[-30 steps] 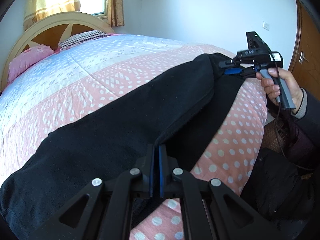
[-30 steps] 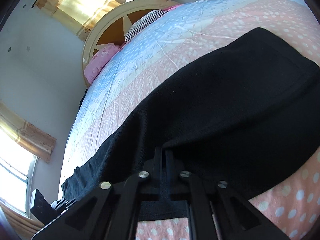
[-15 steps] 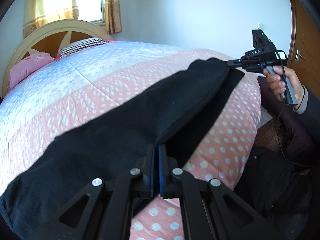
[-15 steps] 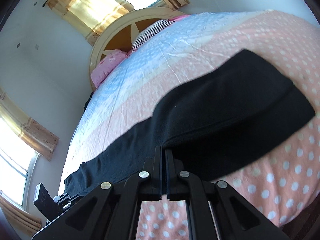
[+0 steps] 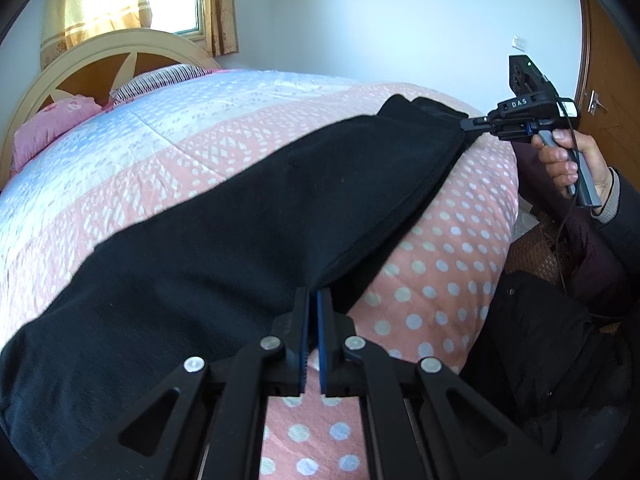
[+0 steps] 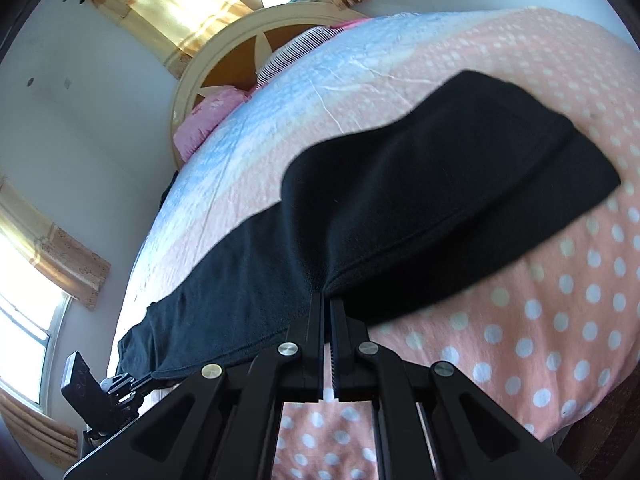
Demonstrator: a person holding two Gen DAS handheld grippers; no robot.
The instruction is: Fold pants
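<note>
The black pants (image 5: 248, 224) lie stretched across the polka-dot quilt (image 5: 448, 264), well below the headboard (image 5: 100, 56). The left gripper (image 5: 312, 300) pinches one edge of the pants, closed tight. The right gripper (image 6: 327, 300) likewise clamps the far edge, seemingly two layers.

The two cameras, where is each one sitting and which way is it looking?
Left wrist view: sits on the left gripper, shut on the black pants, looking across the bed toward the door; shows the person's right hand with the right gripper.
Right wrist view: sits on the right gripper, also shut on the pants, looking toward the headboard; shows the left gripper at lower left.
Both share pants, bed, pillows, headboard.
</note>
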